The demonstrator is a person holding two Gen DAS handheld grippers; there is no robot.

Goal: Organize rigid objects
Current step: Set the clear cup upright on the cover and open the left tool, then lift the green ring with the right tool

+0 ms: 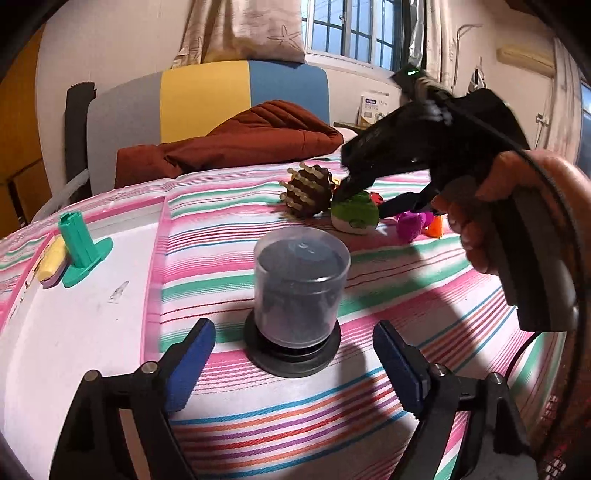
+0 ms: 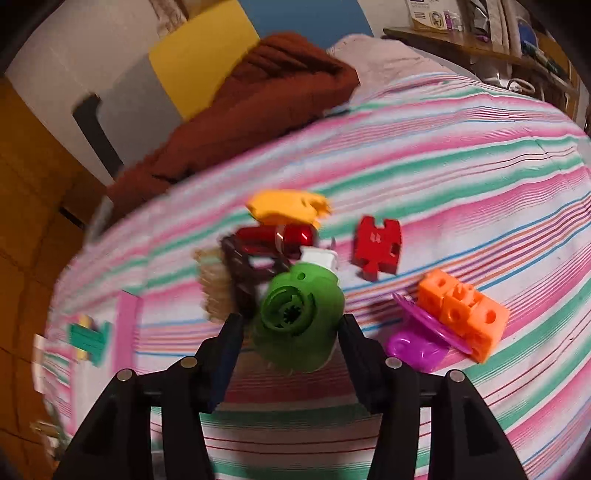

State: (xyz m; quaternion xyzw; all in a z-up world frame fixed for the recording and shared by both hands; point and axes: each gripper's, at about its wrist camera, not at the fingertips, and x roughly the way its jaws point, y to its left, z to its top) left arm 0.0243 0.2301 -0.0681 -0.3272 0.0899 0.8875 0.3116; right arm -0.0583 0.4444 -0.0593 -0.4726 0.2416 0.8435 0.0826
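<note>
Green toy [image 2: 299,321] | between parted right tool [image 2: 291,328] | left tool [image 1: 291,354] wide, empty | canister [image 1: 299,284] left-view only

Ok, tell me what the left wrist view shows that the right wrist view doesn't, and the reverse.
Left wrist only: the clear-lidded black case standing between the open left hand-held gripper, a window, and the person's hand.
Right wrist only: the red block, yellow piece and shelf.
Both: the striped cloth, green toy, orange cubes, brown blanket and teal stand.
</note>
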